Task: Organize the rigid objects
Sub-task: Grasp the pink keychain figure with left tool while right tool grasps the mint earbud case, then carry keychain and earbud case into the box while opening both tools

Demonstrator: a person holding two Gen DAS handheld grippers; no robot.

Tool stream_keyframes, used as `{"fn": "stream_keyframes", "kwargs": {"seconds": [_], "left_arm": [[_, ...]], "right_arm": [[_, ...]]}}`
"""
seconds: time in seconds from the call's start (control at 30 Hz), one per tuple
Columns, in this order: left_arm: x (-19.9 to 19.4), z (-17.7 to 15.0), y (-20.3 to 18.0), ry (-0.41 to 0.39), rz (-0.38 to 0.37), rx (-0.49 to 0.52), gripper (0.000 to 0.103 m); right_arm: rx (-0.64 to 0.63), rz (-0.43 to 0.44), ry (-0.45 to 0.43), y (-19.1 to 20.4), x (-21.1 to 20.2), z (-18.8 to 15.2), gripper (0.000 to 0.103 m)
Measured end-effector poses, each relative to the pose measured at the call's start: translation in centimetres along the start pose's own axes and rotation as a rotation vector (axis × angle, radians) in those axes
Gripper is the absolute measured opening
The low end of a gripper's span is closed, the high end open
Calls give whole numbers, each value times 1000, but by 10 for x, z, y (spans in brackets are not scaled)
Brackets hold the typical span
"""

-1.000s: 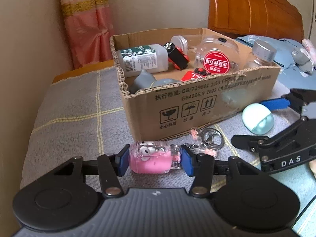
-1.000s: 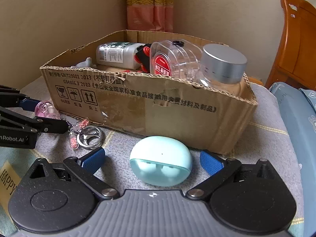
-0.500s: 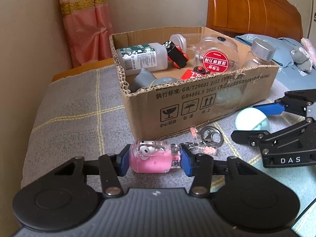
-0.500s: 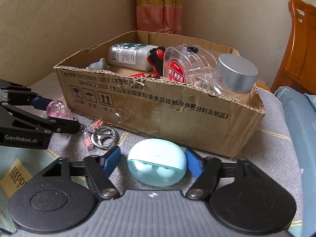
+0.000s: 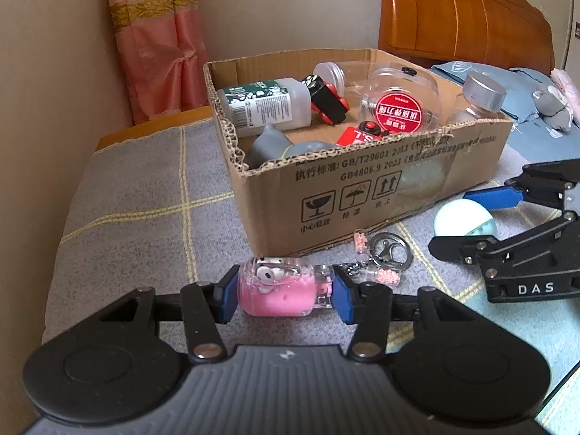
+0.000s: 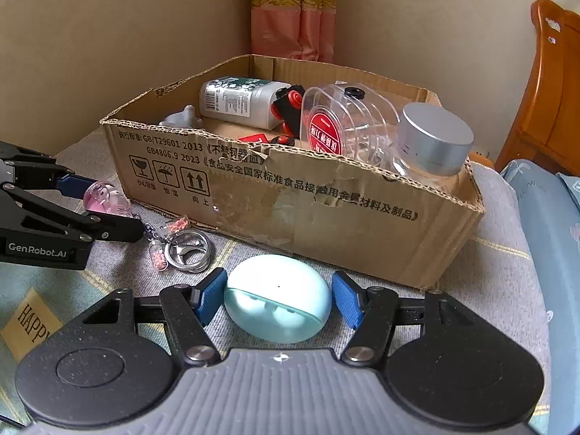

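Note:
My left gripper (image 5: pixel 283 291) is shut on a pink and clear earbud case (image 5: pixel 281 290) whose keyring (image 5: pixel 391 253) trails on the grey cloth in front of the cardboard box (image 5: pixel 362 188). My right gripper (image 6: pixel 278 299) has its blue pads (image 6: pixel 210 295) against the sides of a mint-green oval earbud case (image 6: pixel 277 297) that rests on the cloth before the box (image 6: pixel 326 214). The left gripper also shows in the right wrist view (image 6: pixel 87 206), holding the pink case (image 6: pixel 105 197). The right gripper shows in the left wrist view (image 5: pixel 485 214) around the mint case (image 5: pixel 460 217).
The box holds a white bottle (image 5: pixel 268 107), a clear jar with a red label (image 5: pixel 398 101), a silver-lidded jar (image 6: pixel 431 141), a black and red toy (image 5: pixel 328 99) and a grey object (image 5: pixel 268 145). A wooden headboard (image 5: pixel 464 18) and blue bedding (image 5: pixel 522 83) lie to the right.
My right gripper's fingers have closed in from wide apart onto the mint-green case. My left gripper keeps its hold on the pink case, hardly moved.

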State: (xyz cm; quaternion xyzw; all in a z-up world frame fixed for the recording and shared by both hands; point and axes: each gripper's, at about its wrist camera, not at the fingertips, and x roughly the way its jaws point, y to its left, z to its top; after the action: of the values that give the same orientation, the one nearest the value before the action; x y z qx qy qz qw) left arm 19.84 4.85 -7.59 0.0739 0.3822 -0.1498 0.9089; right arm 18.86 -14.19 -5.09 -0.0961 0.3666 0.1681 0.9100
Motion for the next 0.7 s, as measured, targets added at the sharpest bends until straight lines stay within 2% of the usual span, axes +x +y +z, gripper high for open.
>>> {"fn": "stream_keyframes", "kwargs": {"seconds": [0.37,0.7], "left_arm": [[-10,-2,1,35,-3,47,50],[-50,3,-12,57,-30,132,50]], "right_arm": [[-23,18,23,-1,-9,-5,66],[-89,80,55,-5,-50,-17,66]]}}
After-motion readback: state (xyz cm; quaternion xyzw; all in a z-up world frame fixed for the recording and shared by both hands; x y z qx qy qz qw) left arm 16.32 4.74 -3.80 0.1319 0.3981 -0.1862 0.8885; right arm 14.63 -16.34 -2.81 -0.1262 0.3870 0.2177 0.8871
